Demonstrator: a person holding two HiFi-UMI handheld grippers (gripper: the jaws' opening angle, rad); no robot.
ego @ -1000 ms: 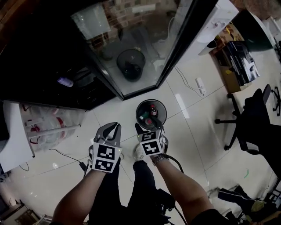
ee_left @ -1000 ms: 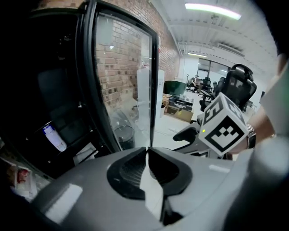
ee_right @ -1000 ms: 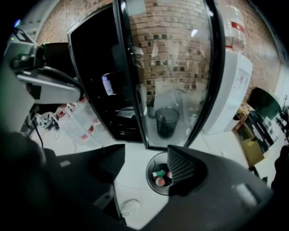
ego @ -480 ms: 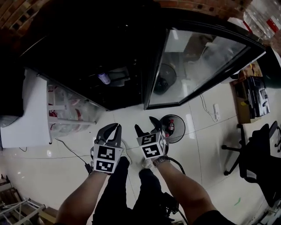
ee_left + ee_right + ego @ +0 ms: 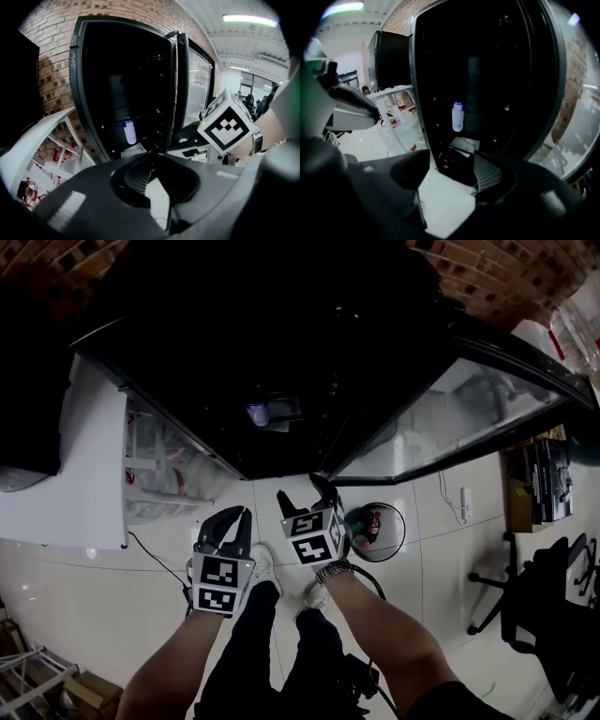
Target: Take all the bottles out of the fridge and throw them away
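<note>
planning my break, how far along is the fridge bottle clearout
Done: the round black bin already holds a red-capped bottle among other items. In hand: nothing; the left gripper and right gripper are both open and empty, facing the open black fridge. Left: one pale blue-topped bottle stands inside; the rest is too dark to judge.

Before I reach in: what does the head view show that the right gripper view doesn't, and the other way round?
Head view only: the bin holding discarded bottles beside the feet, and an office chair. Right gripper view only: a ceiling light and a close look between the right gripper's jaws, apart and empty. Both: the open fridge and one bottle standing on its shelf.
</note>
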